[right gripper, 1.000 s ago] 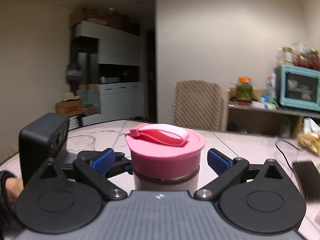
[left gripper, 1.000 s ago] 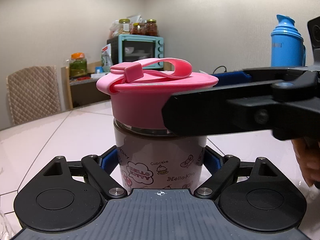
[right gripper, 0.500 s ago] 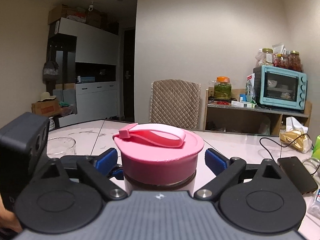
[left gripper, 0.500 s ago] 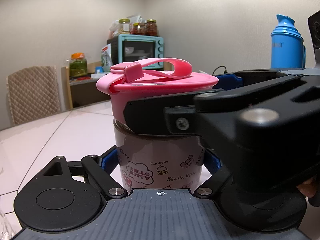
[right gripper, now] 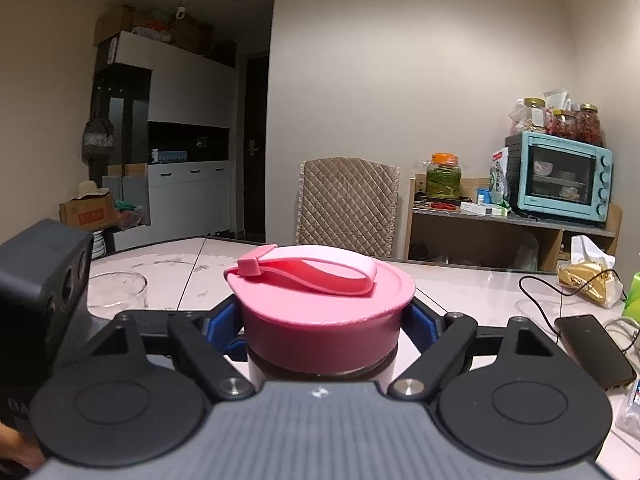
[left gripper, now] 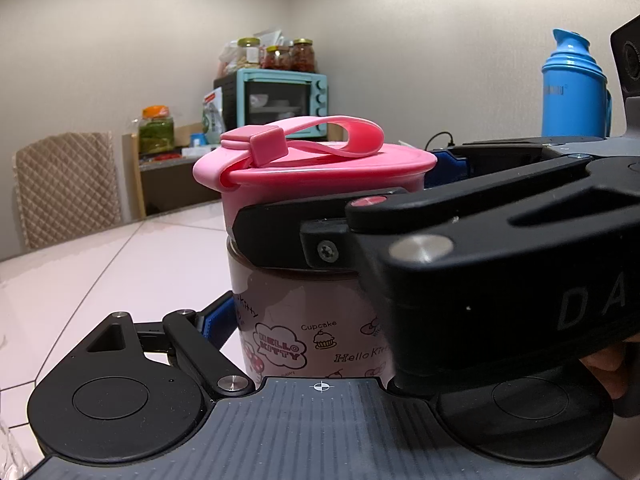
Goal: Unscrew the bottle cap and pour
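Note:
A Hello Kitty bottle (left gripper: 308, 320) with a wide pink cap (left gripper: 320, 176) and a pink strap stands on the pale table. My left gripper (left gripper: 316, 320) is shut on the bottle's body, low down. My right gripper (right gripper: 322, 320) reaches in from the right and is shut on the pink cap (right gripper: 320, 312), its blue pads pressed on both sides. In the left wrist view the right gripper's black arm (left gripper: 500, 264) crosses in front of the cap and hides my left gripper's right finger.
An empty clear glass (right gripper: 116, 292) stands on the table to the left. A black phone (right gripper: 592, 344) with a cable and a snack bag (right gripper: 588, 280) lie at the right. A blue thermos (left gripper: 574, 88) stands behind. A chair (right gripper: 348, 200) and a shelf with a teal oven (right gripper: 560, 176) are beyond the table.
My right gripper swung around the cap, moved in and closed its pads onto it. The left gripper and the bottle have stayed in place.

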### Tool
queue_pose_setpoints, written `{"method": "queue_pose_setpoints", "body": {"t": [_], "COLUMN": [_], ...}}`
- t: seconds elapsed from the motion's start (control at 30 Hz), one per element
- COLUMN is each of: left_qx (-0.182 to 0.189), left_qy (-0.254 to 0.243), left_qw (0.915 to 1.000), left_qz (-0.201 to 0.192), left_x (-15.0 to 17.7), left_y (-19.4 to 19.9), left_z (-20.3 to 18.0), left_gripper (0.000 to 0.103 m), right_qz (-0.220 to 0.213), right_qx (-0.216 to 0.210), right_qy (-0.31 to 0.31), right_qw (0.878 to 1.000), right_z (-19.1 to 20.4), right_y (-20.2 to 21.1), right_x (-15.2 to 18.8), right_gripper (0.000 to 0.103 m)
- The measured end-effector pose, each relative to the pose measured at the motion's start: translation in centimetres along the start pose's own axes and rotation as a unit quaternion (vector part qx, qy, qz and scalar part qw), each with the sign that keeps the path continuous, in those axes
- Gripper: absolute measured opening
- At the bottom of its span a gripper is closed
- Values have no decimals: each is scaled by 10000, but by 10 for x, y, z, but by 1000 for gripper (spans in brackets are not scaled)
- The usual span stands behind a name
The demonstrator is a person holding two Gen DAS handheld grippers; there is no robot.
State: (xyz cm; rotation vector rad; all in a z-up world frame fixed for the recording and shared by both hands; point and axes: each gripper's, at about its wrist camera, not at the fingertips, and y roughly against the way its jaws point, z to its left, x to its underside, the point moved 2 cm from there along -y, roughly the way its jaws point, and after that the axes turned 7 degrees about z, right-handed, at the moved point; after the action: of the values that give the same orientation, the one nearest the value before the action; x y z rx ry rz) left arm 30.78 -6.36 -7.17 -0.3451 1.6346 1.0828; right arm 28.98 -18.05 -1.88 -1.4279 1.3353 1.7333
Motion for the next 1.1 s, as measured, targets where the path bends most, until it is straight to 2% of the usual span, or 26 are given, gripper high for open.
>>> {"method": "queue_pose_setpoints", "body": {"t": [0.17, 0.3, 0.5, 0.67, 0.9, 0.97, 1.03, 1.1], "left_qx": [-2, -3, -2, 0, -2, 1, 3, 2], "left_qy": [-2, -1, 0, 3, 0, 2, 5, 3], "left_qw": [10000, 10000, 10000, 10000, 10000, 10000, 10000, 10000], "left_qz": [-1, 0, 0, -1, -2, -3, -2, -3], "left_x": [0, 0, 0, 1, 1, 1, 1, 1], "left_y": [0, 0, 0, 1, 1, 2, 2, 2], "left_z": [0, 0, 0, 0, -1, -2, -2, -1], "left_gripper": [90, 90, 90, 90, 90, 90, 90, 90], "right_qz": [-11, -19, -31, -116, -112, -80, -62, -35], "right_qx": [-587, -1140, -2144, -2658, -2726, -2649, -2548, -2273], "right_qy": [304, 617, 847, 893, 840, 816, 815, 790], "right_qw": [9978, 9916, 9731, 9598, 9584, 9608, 9635, 9706], "right_z": [-16, -29, -57, -69, -72, -70, -68, -63], "right_y": [1, 0, -4, -8, -6, -4, -1, 3], "right_x": [0, -1, -7, -9, -14, -16, -15, -14], "right_gripper": [85, 85, 85, 85, 85, 86, 93, 94]}}
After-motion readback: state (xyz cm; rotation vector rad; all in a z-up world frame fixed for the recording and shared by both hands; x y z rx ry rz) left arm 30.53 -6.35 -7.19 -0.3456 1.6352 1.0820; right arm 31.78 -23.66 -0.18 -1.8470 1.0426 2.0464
